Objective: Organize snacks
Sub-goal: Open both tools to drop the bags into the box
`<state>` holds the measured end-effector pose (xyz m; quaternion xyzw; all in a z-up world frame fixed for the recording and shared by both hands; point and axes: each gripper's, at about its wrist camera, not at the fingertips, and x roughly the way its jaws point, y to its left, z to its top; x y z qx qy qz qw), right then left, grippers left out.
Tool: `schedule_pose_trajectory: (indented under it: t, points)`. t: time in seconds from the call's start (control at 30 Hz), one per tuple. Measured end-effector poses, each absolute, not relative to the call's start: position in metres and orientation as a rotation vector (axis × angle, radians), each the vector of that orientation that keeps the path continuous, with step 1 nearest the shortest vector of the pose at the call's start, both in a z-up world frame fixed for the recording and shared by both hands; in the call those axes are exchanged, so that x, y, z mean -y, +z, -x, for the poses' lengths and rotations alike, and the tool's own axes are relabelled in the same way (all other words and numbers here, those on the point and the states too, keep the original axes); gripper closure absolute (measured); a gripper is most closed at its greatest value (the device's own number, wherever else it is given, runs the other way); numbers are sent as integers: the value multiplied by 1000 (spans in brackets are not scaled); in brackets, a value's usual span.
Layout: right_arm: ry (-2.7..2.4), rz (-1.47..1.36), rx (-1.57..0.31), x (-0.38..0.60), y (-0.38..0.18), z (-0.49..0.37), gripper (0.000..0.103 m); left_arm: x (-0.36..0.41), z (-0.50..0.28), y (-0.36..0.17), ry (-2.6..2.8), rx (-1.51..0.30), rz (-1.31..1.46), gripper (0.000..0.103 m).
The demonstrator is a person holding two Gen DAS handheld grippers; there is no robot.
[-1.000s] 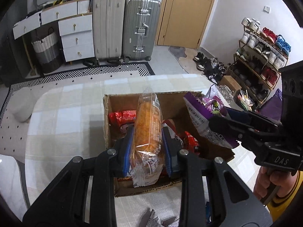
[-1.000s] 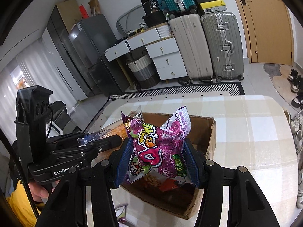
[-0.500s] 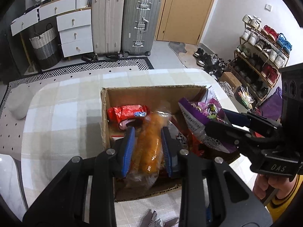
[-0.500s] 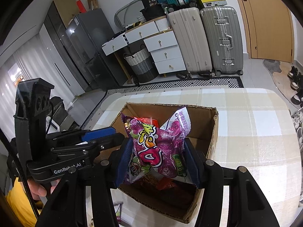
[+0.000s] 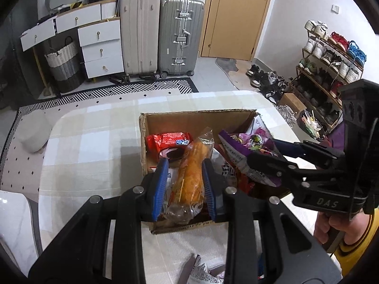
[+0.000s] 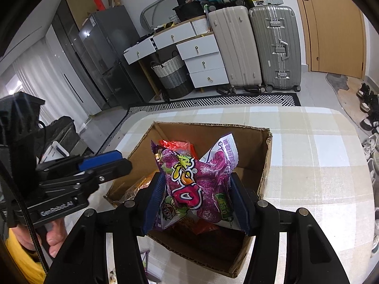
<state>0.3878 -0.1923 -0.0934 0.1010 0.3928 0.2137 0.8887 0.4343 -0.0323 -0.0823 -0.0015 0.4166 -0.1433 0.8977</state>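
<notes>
Lowered since earlier frame: orange snack bag (image 5: 192, 165), clamped in left gripper (image 5: 184, 177), now tilts into cardboard box (image 5: 201, 120). Right gripper (image 6: 196, 189) pinches purple snack bag (image 6: 199, 179) above box. Release likely next.

The box (image 5: 196, 118) is raw brown cardboard, matt, with rough torn edges. Inside it, a red pack (image 5: 168, 139) is glossy foil. Over the box, the orange snack (image 5: 191, 172) sits in clear crinkled plastic film, and the purple bag (image 6: 199, 184) is shiny printed plastic. The grippers' bodies are matt black plastic with ribbed blue pads (image 5: 161, 187) and bright metal screws. Under the box, the tablecloth (image 5: 94, 142) looks smooth and faintly sheened.
</notes>
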Motion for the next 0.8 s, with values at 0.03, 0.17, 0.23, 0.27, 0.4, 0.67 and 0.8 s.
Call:
schedule_pose_trajectory:
  t: [0.03, 0.17, 0.23, 0.27, 0.4, 0.67, 0.8]
  points:
    - [441, -205, -815, 191, -93, -387, 47, 31, -430, -79, -295, -859, 5, 77]
    - [426, -189, -814, 190, -91, -383, 46, 29, -414, -67, -293, -849, 1, 74]
    - [418, -179, -813, 189, -90, -381, 46, 29, -407, -59, -290, -843, -4, 69]
    - [416, -176, -813, 188, -89, -381, 46, 28, -403, -57, -289, -838, -3, 66]
    - [406, -164, -823, 188, -91, -380, 46, 24, -390, -48, -278, -824, -1, 58]
    - [382, -138, -816, 185, -91, -376, 44, 17, -364, -33, -263, -815, -7, 50]
    - [374, -131, -814, 184, -88, -375, 39, 15, -354, -26, -262, -804, -6, 44]
